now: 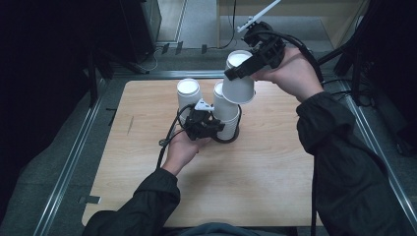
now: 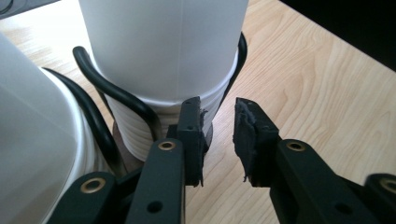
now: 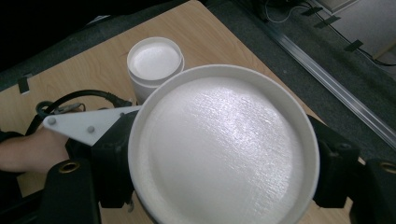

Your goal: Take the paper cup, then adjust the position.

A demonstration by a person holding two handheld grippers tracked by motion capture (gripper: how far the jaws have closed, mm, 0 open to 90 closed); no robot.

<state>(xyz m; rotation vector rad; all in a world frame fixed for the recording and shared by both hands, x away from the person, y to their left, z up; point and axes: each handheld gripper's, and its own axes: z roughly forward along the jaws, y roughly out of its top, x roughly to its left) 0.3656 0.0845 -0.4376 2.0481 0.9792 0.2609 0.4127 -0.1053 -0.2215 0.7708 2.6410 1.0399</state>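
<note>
Nearest the person, the left tool [image 1: 209, 124] rests low over the wooden worktop [image 1: 265, 167], held in the left hand [image 1: 181, 148] with its cable looping beside it. In the left gripper view its jaws stand a little apart with bare wood showing through the gap; the pads press on nothing, so this tool is open, just in front of the foot of a stack of white cups [image 2: 163, 60]. That stack [image 1: 225, 112] stands near the middle of the worktop inside a black wire ring [image 2: 112, 91] that curves round its lower part. Just to its left stands a second stack of white cups [image 1: 188, 93], upright and close beside the first. Farther off and higher, the right tool [image 1: 246, 66] is clamped on a single white cup [image 1: 239, 81], held tilted in the air above the ringed stack and clear of it. In the right gripper view the jaws press on opposite sides of this cup [image 3: 224, 149] just below its rim.
</note>
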